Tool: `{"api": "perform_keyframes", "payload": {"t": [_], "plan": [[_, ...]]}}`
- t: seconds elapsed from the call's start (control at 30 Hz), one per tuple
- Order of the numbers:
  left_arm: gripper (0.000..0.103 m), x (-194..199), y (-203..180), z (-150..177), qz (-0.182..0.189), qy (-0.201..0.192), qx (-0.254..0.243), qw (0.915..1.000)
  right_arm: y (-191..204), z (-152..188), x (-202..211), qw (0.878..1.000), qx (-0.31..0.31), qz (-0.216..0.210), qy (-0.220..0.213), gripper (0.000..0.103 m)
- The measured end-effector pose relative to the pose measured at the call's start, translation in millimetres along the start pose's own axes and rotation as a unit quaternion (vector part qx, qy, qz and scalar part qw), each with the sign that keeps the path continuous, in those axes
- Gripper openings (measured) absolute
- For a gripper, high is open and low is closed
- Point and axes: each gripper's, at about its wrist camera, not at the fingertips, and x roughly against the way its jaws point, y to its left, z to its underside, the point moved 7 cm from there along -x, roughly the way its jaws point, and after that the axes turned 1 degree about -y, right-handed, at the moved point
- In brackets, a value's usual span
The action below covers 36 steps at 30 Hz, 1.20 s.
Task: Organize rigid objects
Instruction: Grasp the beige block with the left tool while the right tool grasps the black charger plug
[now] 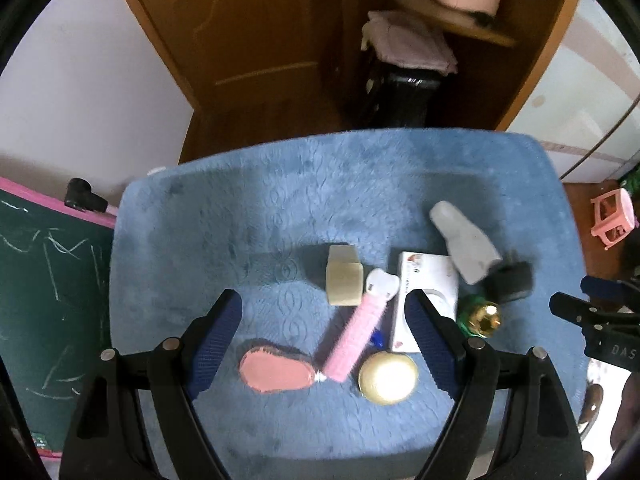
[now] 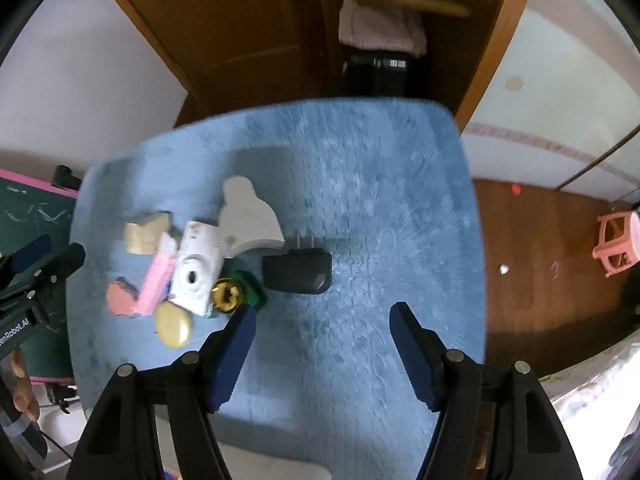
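Mat [image 1: 280, 208], blue and plush, beside wooden door [image 1: 248, 28].

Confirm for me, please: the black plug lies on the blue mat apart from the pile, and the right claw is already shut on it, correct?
Not quite. The black plug does lie on the blue mat apart from the pile, but the right claw is open and empty above it, as the right wrist view shows.

A blue plush tabletop [image 1: 280, 208] carries a huddle: tan block [image 1: 343, 280] at twelve o'clock, pink brush [image 1: 276, 372] at seven, black charger [image 2: 298, 274] at three.
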Motion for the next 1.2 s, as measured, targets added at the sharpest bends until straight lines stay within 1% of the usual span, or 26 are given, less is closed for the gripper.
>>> {"api": "perform_keyframes", "payload": {"t": [0.13,0.23,0.37,0.5,0.73,0.83,0.93,0.97,1.0,1.03,1.07,1.1,1.13,1.17,1.2], "plan": [[0.086,-23.9,3.0,-0.6,-0.008,0.017,0.008,0.9998,-0.2,-5.2,-30.3,0.999,-0.023,-0.025,0.026,0.07],[0.086,-33.6,6.1,-2.8,-0.012,0.021,0.015,0.9996,2.2,-7.7,-46.2,0.999,-0.031,-0.024,0.034,0.07],[0.086,-45.7,8.2,-4.5,-0.007,0.032,0.028,0.9991,8.3,-8.3,-60.0,0.998,-0.037,-0.033,0.044,0.07],[0.086,-56.3,9.6,-2.7,-0.016,0.038,0.032,0.9987,13.0,-7.8,-69.4,0.998,-0.031,-0.027,0.049,0.07],[0.085,-76.1,9.9,-1.6,-0.051,0.046,0.029,0.9972,19.2,-4.1,-81.4,0.998,-0.029,-0.018,0.053,0.07],[0.085,-83.6,11.0,-1.2,-0.056,0.053,0.034,0.9965,20.1,-2.9,-83.6,0.998,-0.028,-0.013,0.052,0.07],[0.084,-90.2,11.9,-1.9,-0.047,0.058,0.043,0.9963,21.9,-4.2,-83.8,0.998,-0.023,-0.005,0.053,0.07],[0.08,-90.9,11.4,-2.2,-0.042,0.058,0.046,0.9964,23.5,-5.3,-85.4,0.998,-0.021,-0.003,0.051,0.069],[0.073,-91.9,10.3,-2.3,-0.035,0.058,0.048,0.9966,24.8,-5.8,-86.2,0.999,-0.02,-0.003,0.05,0.069],[0.069,-93.3,9.0,-2.1,-0.026,0.059,0.049,0.9967,24.4,-5.2,-87.3,0.999,-0.02,-0.004,0.049,0.067],[0.059,-94.5,7.3,-1.7,-0.016,0.06,0.05,0.9968,25.4,-4.5,-86.9,0.999,-0.019,-0.007,0.049,0.064],[0.047,-95.2,5.6,-0.5,-0.009,0.062,0.051,0.9967,24.0,-4.0,-86.0,0.999,-0.019,-0.006,0.049,0.063],[0.039,-96.6,3.3,0.2,0.0,0.065,0.053,0.9965,23.6,-3.2,-86.2,0.999,-0.019,-0.005,0.05,0.063],[0.027,-97.1,1.2,0.6,0.004,0.067,0.053,0.9964,25.1,-3.2,-86.8,0.999,-0.017,-0.004,0.049,0.063],[0.027,-97.2,0.3,0.8,0.003,0.065,0.053,0.9965,26.0,-3.0,-87.1,0.999,-0.016,-0.003,0.048,0.063]]}}
